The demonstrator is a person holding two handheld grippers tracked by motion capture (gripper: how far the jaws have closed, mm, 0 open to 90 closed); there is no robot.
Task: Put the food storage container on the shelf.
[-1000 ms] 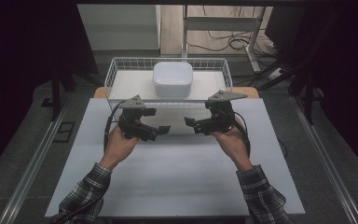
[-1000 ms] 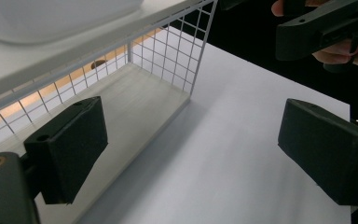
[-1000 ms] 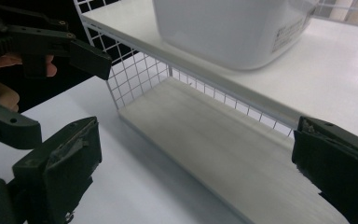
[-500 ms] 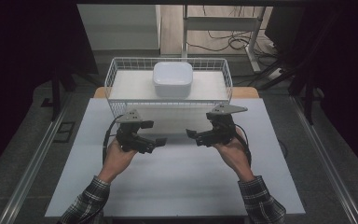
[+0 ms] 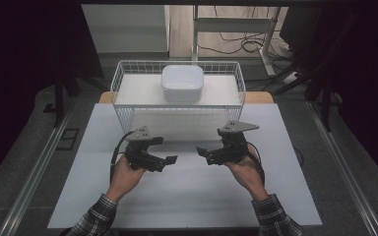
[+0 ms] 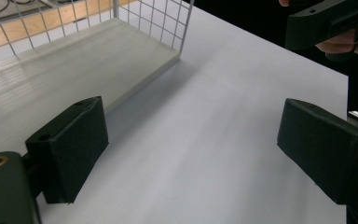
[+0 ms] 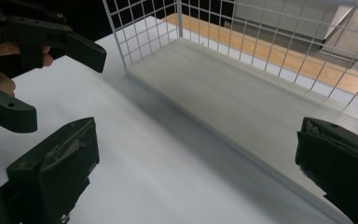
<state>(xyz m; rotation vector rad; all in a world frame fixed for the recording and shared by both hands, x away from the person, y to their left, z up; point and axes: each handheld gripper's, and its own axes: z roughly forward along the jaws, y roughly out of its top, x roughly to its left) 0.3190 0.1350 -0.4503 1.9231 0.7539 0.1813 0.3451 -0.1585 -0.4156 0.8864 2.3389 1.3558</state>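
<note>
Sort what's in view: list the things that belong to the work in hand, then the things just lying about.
In the work:
left gripper, open, empty
right gripper, open, empty
white lidded box, inside the basket
white wire basket on the table

Lying about:
cables on the floor behind
metal frame behind the table

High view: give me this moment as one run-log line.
left gripper: open, empty | right gripper: open, empty | white container: in wire basket | both above table
</note>
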